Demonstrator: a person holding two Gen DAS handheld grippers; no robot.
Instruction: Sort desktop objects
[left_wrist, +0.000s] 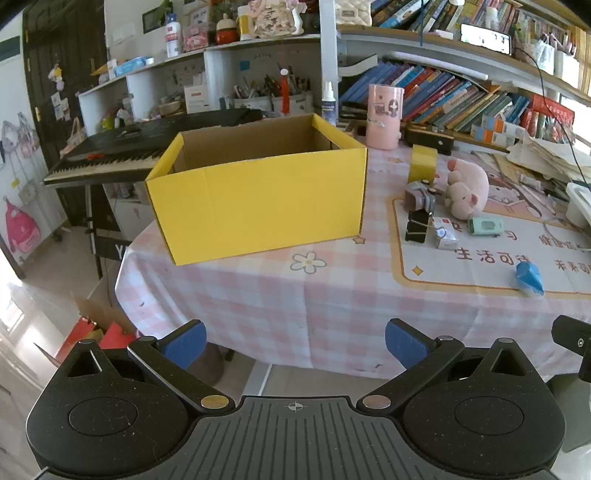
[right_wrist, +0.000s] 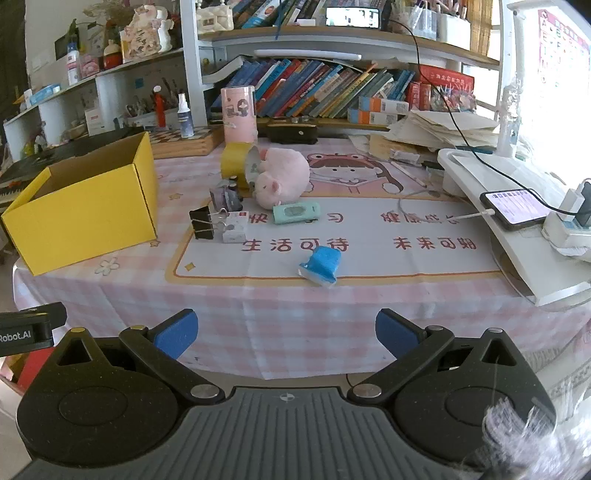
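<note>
A: Hovering short of the table, both units. Left hand-held gripper spread wide, holding nothing. Right hand-held gripper likewise spread, nothing between the pads.

B: Step in hand?

A: Looking like the very start of the sort, nothing picked yet. Yellow box sitting open at the table's left end, inside mostly hidden behind the near wall, so unable to say whether anything is in it.

B: Loose things, relative to the grippers?

A: All lying ahead and clear of both. Blue tissue pack nearest, on the printed mat, ahead of the right unit and slightly right of its centre line. Farther back, black binder clip touching a small white box; mint green case just beside the pink plush pig; yellow tape roll standing behind, against the plush.

B: Next move calling for?

A: Probably reaching forward with the right unit, lowering over the tissue pack, straddling it, closing gently on the soft wrap, then carrying left to the box.
</note>
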